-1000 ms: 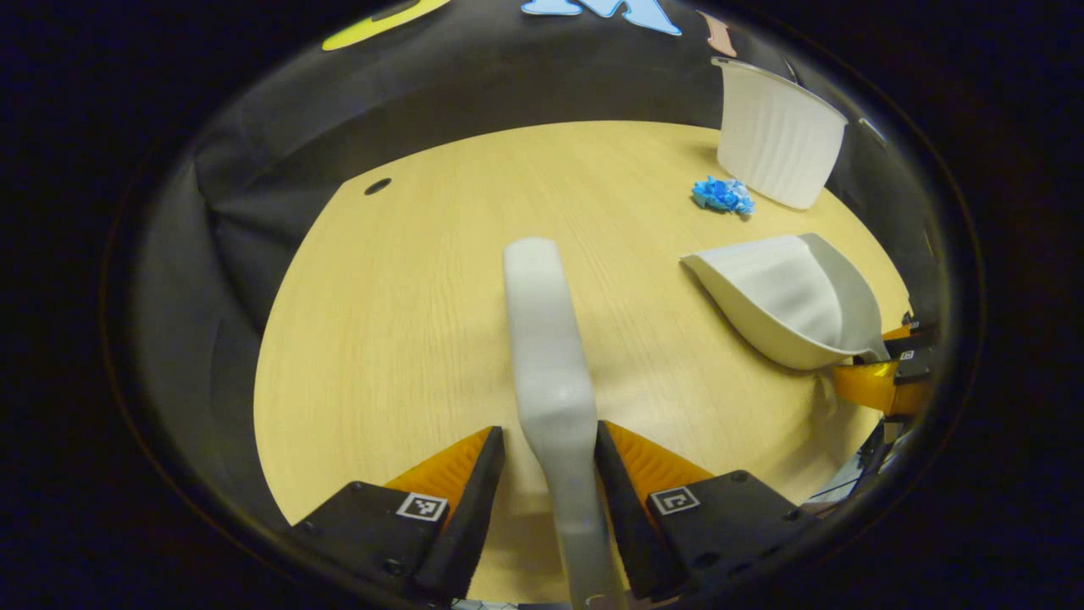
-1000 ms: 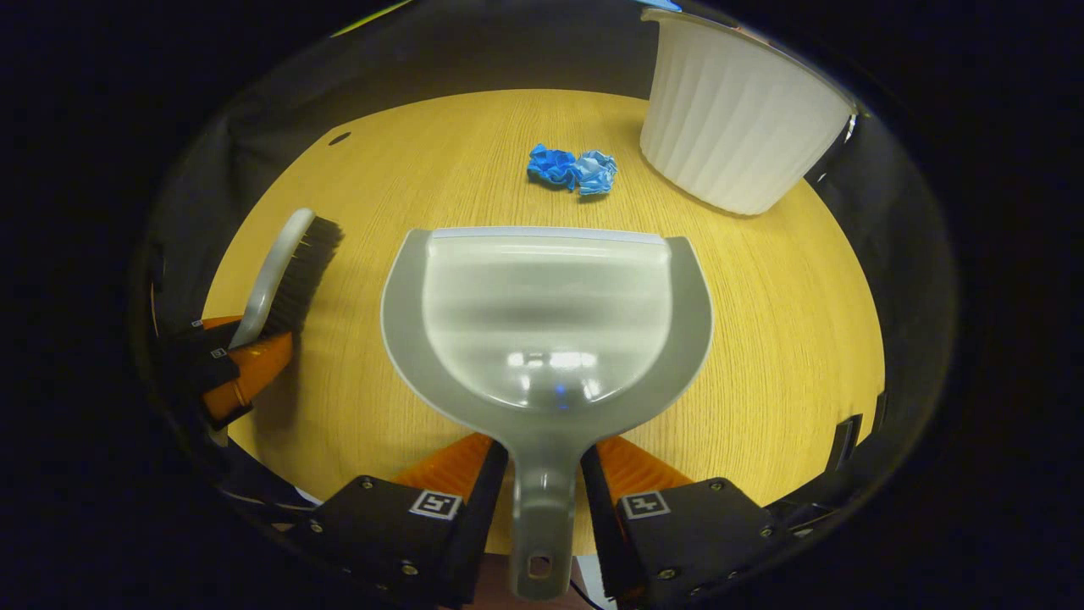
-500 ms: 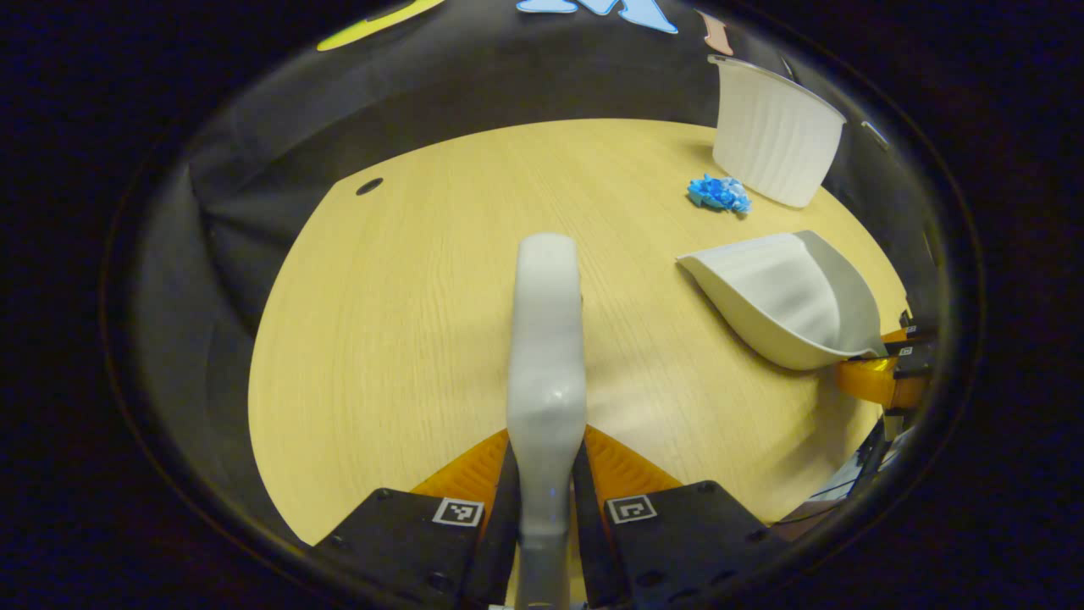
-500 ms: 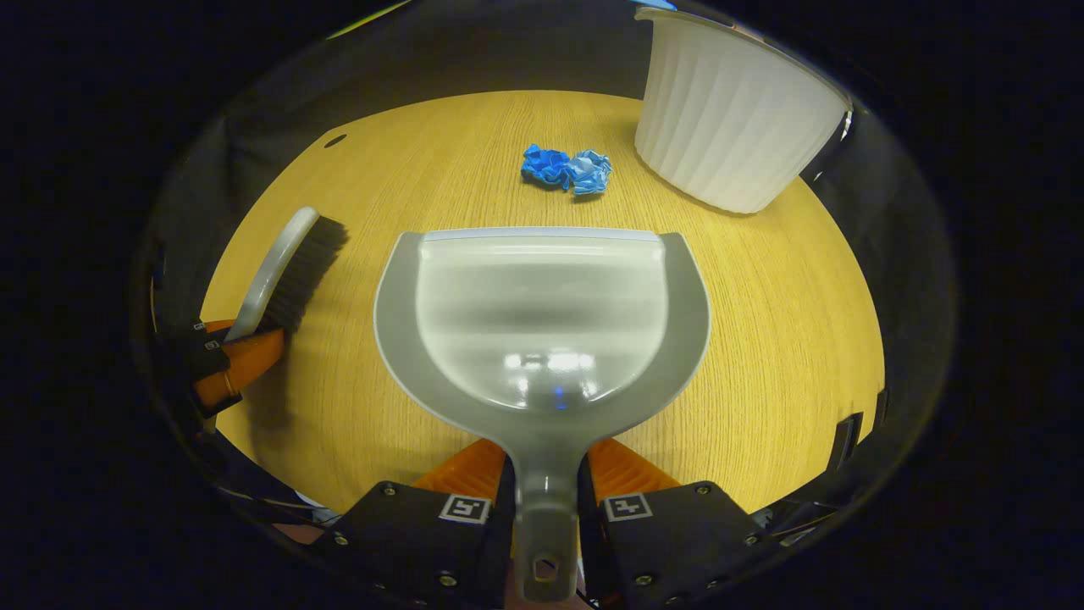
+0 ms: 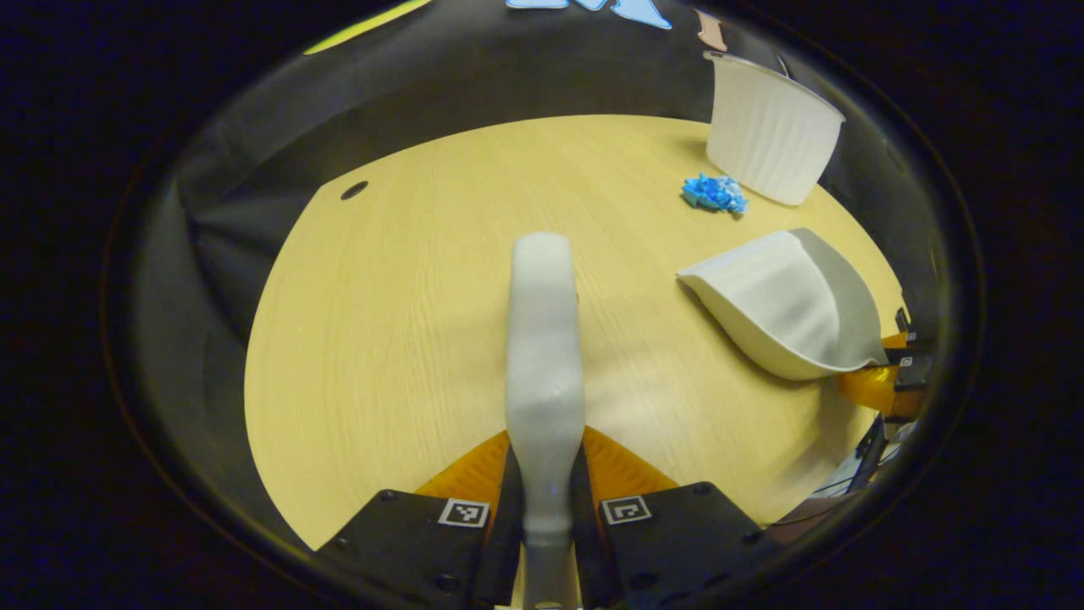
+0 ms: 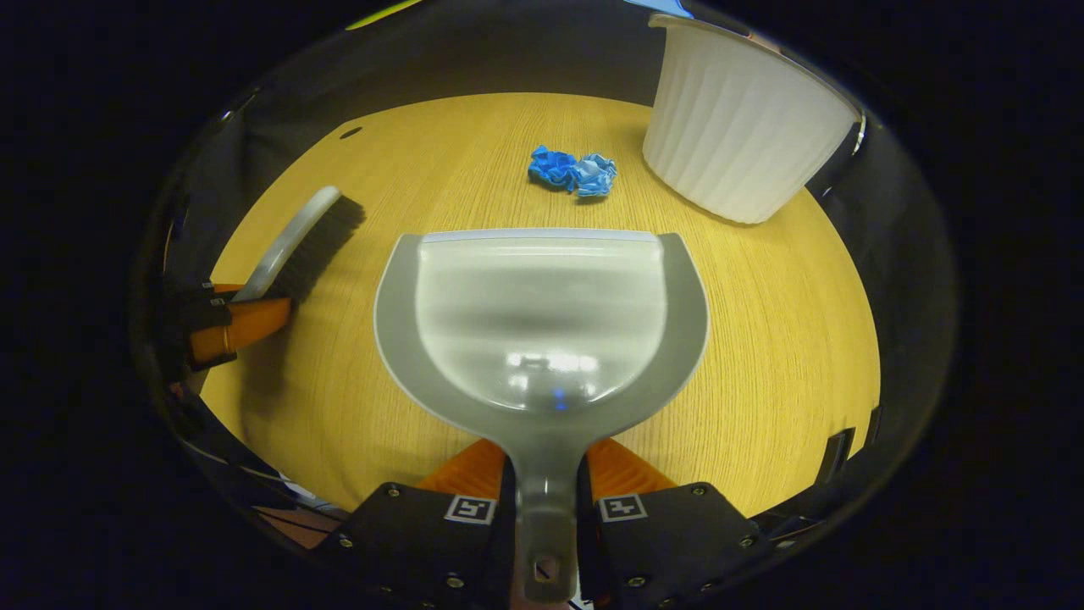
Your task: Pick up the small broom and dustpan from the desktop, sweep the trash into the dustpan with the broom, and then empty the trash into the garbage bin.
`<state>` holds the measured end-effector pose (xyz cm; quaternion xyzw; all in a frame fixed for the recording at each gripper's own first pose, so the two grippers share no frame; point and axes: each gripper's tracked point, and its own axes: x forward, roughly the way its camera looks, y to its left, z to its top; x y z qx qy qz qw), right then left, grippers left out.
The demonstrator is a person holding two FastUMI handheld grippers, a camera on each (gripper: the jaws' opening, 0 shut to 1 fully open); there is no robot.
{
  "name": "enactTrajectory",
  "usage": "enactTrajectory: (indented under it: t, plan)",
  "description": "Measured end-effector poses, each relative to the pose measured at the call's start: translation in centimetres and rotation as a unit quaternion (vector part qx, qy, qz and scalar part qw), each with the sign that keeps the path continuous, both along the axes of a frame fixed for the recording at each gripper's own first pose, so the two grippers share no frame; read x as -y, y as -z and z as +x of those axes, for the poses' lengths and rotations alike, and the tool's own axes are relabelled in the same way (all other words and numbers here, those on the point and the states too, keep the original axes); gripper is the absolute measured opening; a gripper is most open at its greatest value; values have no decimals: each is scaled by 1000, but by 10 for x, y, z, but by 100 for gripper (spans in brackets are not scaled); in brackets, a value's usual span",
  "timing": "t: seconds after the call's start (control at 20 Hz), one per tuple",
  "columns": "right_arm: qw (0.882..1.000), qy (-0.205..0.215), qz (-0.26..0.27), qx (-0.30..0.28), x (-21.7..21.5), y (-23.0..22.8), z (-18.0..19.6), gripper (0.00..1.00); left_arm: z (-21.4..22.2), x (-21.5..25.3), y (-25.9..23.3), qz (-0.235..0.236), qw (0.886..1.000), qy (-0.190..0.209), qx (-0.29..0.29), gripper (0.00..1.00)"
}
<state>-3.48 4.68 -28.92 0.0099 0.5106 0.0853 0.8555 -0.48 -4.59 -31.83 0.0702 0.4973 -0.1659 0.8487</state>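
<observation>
Items counted on the worktop (image 6: pixel 788 339): one broom (image 5: pixel 544 339), one dustpan (image 6: pixel 542 322), one wad of blue trash (image 6: pixel 573 171), one white ribbed bin (image 6: pixel 741 127).

Left tool (image 5: pixel 546 508) — closed on the broom's handle; both fingers are seen pressed against its sides at the bottom of the left gripper view. The pale back of the broom is seen running straight ahead from the tool over the wood. In the right gripper view the same broom (image 6: pixel 296 246) is seen at the far left, dark bristles turned toward the dustpan, with the left tool (image 6: pixel 224 326) at its near end.

Right tool (image 6: pixel 546 508) — closed on the dustpan's handle, a finger pressed on each side of the narrow stem. The pan is held with its open mouth facing forward; its straight front lip is near the trash but apart from it. Whether the lip touches the worktop cannot be told. In the left gripper view the dustpan (image 5: pixel 783 301) is seen from the side at right, and the right tool (image 5: pixel 885 377) is partly visible behind it at the edge.

The trash (image 5: pixel 716 193) lies on bare wood between the dustpan's lip and the bin (image 5: pixel 766 127), just beside the bin's base. The bin stands upright at the far right corner of the worktop. Nothing is seen lying between lip and trash.

One small dark hole (image 5: pixel 354 190) is noted in the worktop near its far left edge. Black cloth (image 5: pixel 254 169) is seen behind the worktop.
</observation>
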Motion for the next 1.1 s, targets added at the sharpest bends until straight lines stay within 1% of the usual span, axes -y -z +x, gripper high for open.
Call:
enactTrajectory:
  t: [0.15, 0.25, 0.3, 0.35, 0.4, 0.5, 0.55, 0.6, 0.65, 0.8, 1.1]
  plan:
    - [1000, -10, -7, 4, 12, -2, 1, 30, 16, 6, 0, -13, 1000, -2, -6, 37]
    - [1000, -18, -8, 4, 22, -4, 3, 30, 34, 13, -1, -17, 1000, 0, -7, 34]
    - [1000, -20, -8, 4, 25, -5, 5, 27, 42, 17, -1, -15, 1000, 3, -4, 34]
    - [1000, -21, -8, 4, 29, -5, 9, 30, 49, 20, -2, -13, 1000, 8, -2, 34]
    - [1000, -22, -7, 4, 32, -5, 11, 30, 57, 25, -2, -11, 1000, 14, 0, 34]
    - [1000, -26, -3, 5, 36, -7, 15, 30, 71, 36, -2, -9, 1000, 28, 3, 34]
    - [1000, -29, -1, 5, 38, -9, 17, 30, 78, 42, -3, -7, 999, 36, 4, 36]
    - [999, -33, 3, 4, 40, -9, 19, 30, 85, 49, -2, -6, 999, 44, 4, 34]
    - [999, -35, 7, 3, 42, -9, 21, 30, 92, 56, -2, -5, 999, 53, 6, 36]
    - [999, -43, 18, -4, 48, -8, 25, 30, 113, 80, -2, -3, 997, 80, 12, 36]
    - [998, -67, 10, -6, 68, -5, 36, 30, 146, 125, -2, -5, 991, 133, 20, 36]
